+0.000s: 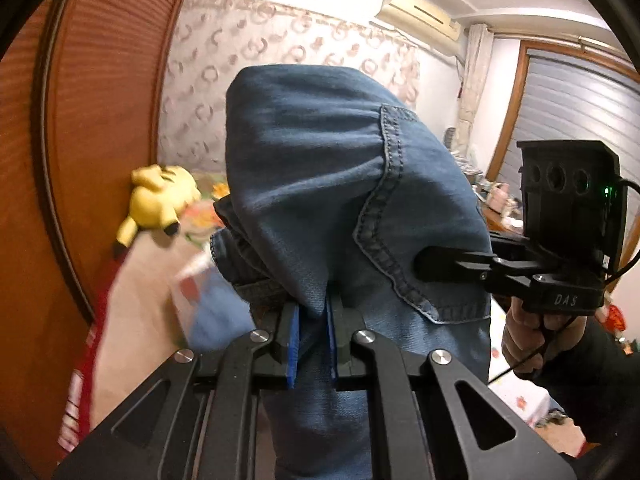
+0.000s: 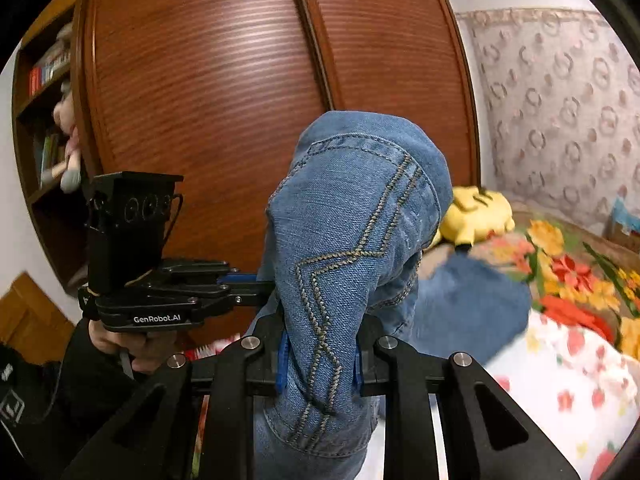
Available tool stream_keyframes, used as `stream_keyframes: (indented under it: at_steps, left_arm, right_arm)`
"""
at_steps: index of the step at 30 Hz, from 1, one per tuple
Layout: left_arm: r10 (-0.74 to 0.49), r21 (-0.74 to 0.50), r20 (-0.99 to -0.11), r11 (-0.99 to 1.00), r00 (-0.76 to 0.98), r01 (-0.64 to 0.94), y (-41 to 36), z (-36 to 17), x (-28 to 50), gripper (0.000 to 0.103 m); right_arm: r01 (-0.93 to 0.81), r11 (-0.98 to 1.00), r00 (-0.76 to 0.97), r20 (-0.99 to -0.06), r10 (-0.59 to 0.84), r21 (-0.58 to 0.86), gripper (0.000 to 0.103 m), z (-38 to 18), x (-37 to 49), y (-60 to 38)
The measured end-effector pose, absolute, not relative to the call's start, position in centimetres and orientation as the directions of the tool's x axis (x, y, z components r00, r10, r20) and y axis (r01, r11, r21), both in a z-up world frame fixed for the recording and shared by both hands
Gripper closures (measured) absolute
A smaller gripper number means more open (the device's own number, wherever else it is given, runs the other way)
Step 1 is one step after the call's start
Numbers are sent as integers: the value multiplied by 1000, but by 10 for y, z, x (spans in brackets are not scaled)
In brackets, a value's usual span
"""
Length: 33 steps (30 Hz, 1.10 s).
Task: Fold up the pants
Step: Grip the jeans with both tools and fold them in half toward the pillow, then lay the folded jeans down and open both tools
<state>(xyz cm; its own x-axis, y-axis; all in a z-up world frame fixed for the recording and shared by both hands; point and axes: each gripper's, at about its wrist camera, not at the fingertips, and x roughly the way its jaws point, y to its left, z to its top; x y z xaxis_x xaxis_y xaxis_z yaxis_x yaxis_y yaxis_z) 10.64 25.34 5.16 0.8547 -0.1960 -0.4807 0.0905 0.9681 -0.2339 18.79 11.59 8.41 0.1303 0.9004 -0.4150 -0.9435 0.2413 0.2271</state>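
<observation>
The blue denim pants (image 1: 312, 176) hang lifted off the bed, bunched over both grippers. In the left wrist view my left gripper (image 1: 312, 324) is shut on a thin fold of the denim between its blue pads (image 1: 294, 344). To the right in that view, my right gripper (image 1: 426, 265) reaches into the cloth by a stitched pocket seam. In the right wrist view my right gripper (image 2: 320, 356) is shut on a thick bunch of the pants (image 2: 352, 216) with zigzag pocket stitching. My left gripper (image 2: 256, 285) enters the fabric from the left, its tips hidden by denim.
A yellow plush toy (image 1: 160, 200) (image 2: 476, 216) lies on the floral bedspread (image 2: 572, 280) beyond the pants. Wooden wardrobe doors (image 2: 220, 100) stand close behind, with a bookshelf (image 2: 44, 80) to their left. A hand (image 1: 532, 340) holds the right gripper's handle.
</observation>
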Motion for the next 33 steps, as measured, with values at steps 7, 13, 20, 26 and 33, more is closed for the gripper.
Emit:
stream_keyframes:
  at_steps: [7,13,20,26,33]
  left_arm:
    - [-121,-141,-566,989,815,49,282,47,195,91]
    - [-73,-101,-708,995,703,1,283,-12,273,90]
    - [-53,-90,-684,996,728,-12,277,-6,267,51]
    - [-38,-75,-634,997,773,-12,255,12,243,27]
    - [-53,-75,-547,997,835,14,212,32,202,17]
  right_arm:
    - [-910,319,204,-386,900,263,79,50,249,154]
    - [-808,551,343,-595,727,208,60,-26,308,183]
    - [-759,616,350,-665,659,211,47,-37,316,167]
    - [-751,636,402,-641,654,178,38,-13,298,156]
    - [-735,659,473,-578,665,157,38,25,232,89]
